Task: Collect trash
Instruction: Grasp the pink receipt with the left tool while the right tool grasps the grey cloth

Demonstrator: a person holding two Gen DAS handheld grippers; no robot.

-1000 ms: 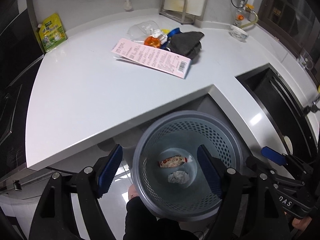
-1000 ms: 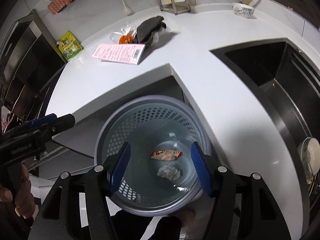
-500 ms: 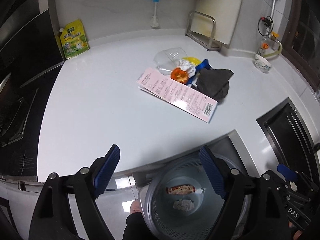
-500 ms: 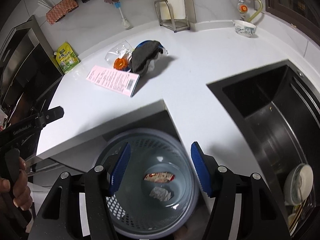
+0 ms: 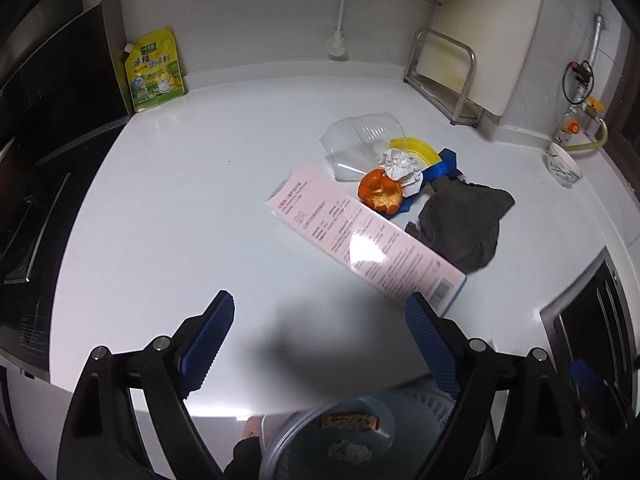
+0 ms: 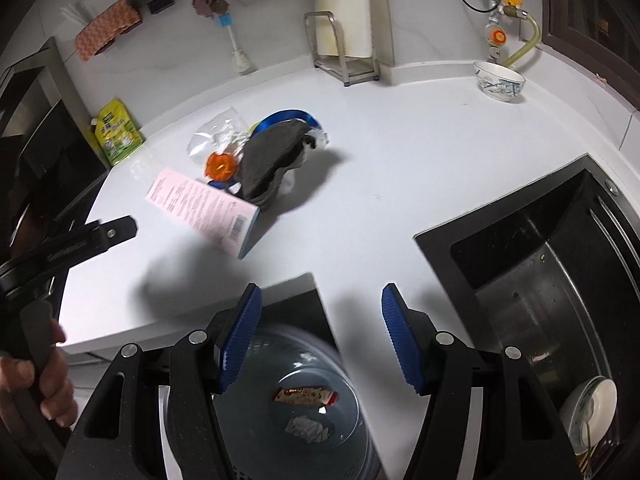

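A pile of trash lies on the white counter (image 5: 180, 220): a pink box (image 5: 364, 240), an orange peel (image 5: 379, 195), a crumpled white paper (image 5: 400, 164), a clear plastic cup (image 5: 360, 144), a yellow and blue wrapper (image 5: 436, 160) and a dark grey cloth (image 5: 464, 220). The pink box (image 6: 204, 204), peel (image 6: 219, 165) and cloth (image 6: 272, 162) also show in the right wrist view. A grey perforated bin (image 6: 304, 420) stands below the counter edge and holds a red snack wrapper (image 6: 306, 395) and a paper wad (image 6: 307, 428). My left gripper (image 5: 320, 312) is open above the counter's front. My right gripper (image 6: 322, 308) is open above the bin.
A black sink (image 6: 552, 280) with dishes lies to the right. A patterned bowl (image 6: 499, 80) and a metal rack (image 6: 344, 52) stand at the back. A yellow-green pouch (image 5: 154, 70) leans at the back left by a black stove (image 5: 24, 208).
Both grippers have lifted away from the bin and moved toward the counter. The bin has slid to the bottom of both views and the trash pile has come closer.
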